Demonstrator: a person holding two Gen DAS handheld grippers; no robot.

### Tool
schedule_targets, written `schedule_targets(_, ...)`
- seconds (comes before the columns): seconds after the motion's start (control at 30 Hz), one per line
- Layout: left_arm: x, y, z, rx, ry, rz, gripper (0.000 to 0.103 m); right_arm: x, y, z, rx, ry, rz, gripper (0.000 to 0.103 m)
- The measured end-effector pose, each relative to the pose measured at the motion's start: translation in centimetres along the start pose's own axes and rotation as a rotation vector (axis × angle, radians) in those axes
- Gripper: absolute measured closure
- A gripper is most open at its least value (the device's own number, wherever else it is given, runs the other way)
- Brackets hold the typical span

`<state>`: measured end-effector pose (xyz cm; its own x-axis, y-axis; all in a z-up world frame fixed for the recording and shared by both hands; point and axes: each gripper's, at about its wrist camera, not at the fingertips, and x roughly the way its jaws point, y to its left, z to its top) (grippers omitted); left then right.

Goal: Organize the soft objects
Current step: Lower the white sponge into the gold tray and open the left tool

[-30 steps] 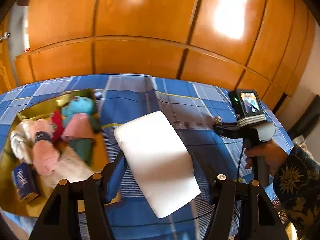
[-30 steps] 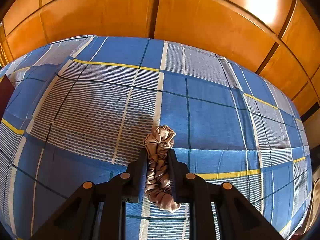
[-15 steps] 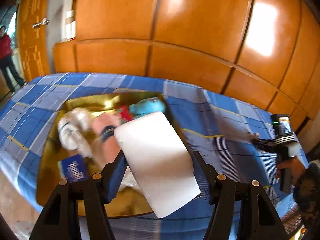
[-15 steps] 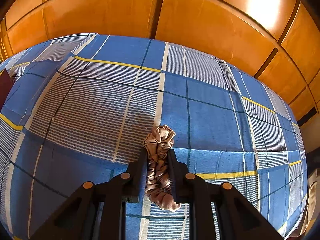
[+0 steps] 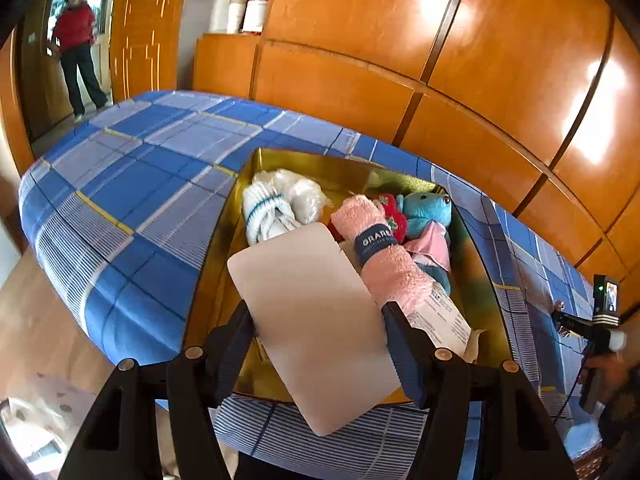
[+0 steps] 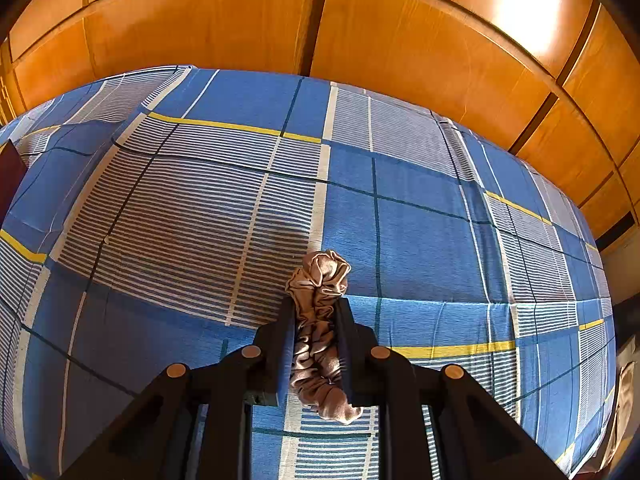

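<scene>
The left gripper [image 5: 318, 316] is closed on a white pad [image 5: 316, 320], which is clamped by its two long edges and held tilted, its far end raised; this hold keeps the flat face clear of the fingers, presumably so it can be laid down flat. The pad is carried above the near half of the gold box [image 5: 480, 280], which lies on the blue checked bed cover [image 5: 132, 200] and serves as the collection place. Inside the box are noted: a white sock bundle [image 5: 268, 208] at the far left corner, a pink rolled towel with a dark band [image 5: 384, 252] in the middle, a red item [image 5: 390, 210] behind it, a blue plush toy [image 5: 426, 212] toward the far right, and a printed paper label [image 5: 440, 316] near the right finger. Little bare floor is left in the box; the towel and label are judged to stand in the way of a flat placement, so the near left part looks the likeliest spot. The right gripper [image 6: 316, 312] is closed on a beige scrunchie [image 6: 320, 320], pinched across its middle with both ends hanging free, and is held over the bed cover, well to the right of the box, apparently awaiting its turn. Wooden wardrobe doors [image 5: 400, 40] stand behind the box. A person in red [image 5: 74, 40] is seen in the doorway far left of it, well apart from the work.
</scene>
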<state>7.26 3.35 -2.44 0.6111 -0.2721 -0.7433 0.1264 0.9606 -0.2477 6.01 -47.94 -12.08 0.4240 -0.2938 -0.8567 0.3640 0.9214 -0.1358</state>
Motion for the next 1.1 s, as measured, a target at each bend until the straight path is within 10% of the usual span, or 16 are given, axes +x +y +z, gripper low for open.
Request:
schedule_targets(0.47,6.8,-2.8,0.2,0.036,0.104,0.034,0.026,0.0,0.1,0.0,0.001,0.001,-0.002,0.085)
schedule_targets(1.1,3.3,-4.0,-1.4,0.085,0.001,0.128,0.018,-0.1,-0.2,0.1,0.022,0.002,0.004,0.085)
